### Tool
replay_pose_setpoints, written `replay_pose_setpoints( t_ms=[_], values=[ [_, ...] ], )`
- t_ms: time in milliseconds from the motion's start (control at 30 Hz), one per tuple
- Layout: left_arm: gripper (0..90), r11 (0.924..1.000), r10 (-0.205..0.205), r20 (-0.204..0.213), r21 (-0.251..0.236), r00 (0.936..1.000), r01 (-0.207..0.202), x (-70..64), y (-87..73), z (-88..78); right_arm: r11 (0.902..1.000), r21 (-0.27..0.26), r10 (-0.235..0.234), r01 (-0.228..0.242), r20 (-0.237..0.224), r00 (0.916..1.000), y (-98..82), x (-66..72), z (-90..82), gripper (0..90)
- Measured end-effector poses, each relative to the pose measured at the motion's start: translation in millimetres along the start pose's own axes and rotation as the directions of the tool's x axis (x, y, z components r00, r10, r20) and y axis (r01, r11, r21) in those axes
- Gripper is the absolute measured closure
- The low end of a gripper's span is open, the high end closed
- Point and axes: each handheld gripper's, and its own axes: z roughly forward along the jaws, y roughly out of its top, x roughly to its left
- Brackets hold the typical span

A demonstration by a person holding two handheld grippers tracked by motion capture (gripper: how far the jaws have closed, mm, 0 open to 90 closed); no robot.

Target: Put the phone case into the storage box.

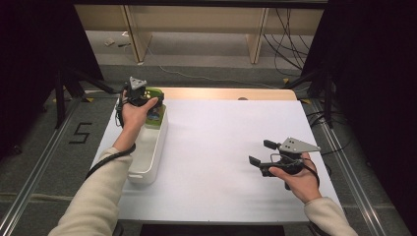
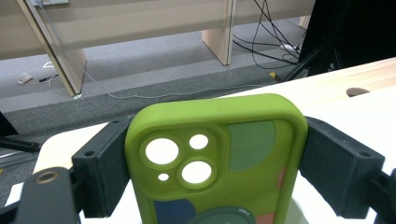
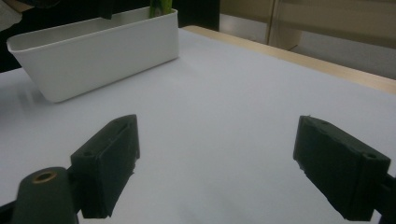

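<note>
Left gripper (image 2: 215, 163) clamped a green phone case (image 2: 217, 154) by its side edges, held over the far end of the white bin (image 1: 147, 152). Right gripper (image 1: 260, 153) idled open, empty, over the table (image 1: 211, 142). Risk was a smooth, flexing case slipping or bowing out of the pads — or catching the bin rim and landing outside.

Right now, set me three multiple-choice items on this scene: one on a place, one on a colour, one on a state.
1. Where is the long white plastic bin?
A. the table's left side
B. the table's right side
C. the floor

2. What is the main colour of the moulded phone case?
A. red
B. lime green
C. black

3. How is the right claw?
A. shut on the case
B. shut on the bin
C. open with nothing between its jaws

Key: 1 A, the high view shows it under the left claw. 2 B, its back and rim are lime green. 3 C, its jaws stand apart over the bare white table.
</note>
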Motion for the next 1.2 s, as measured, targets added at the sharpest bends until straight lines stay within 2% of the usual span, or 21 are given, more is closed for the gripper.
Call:
replay_pose_setpoints(
  t_ms=[1200],
  values=[
    [15.4,0.9996,-0.009,0.006,0.026,0.9999,0.009,1.5,-5.1,7.8,1.0000,-0.001,-0.001,0.001,-0.001,1.0000,0.1,0.1,0.0,15.6]
  ],
)
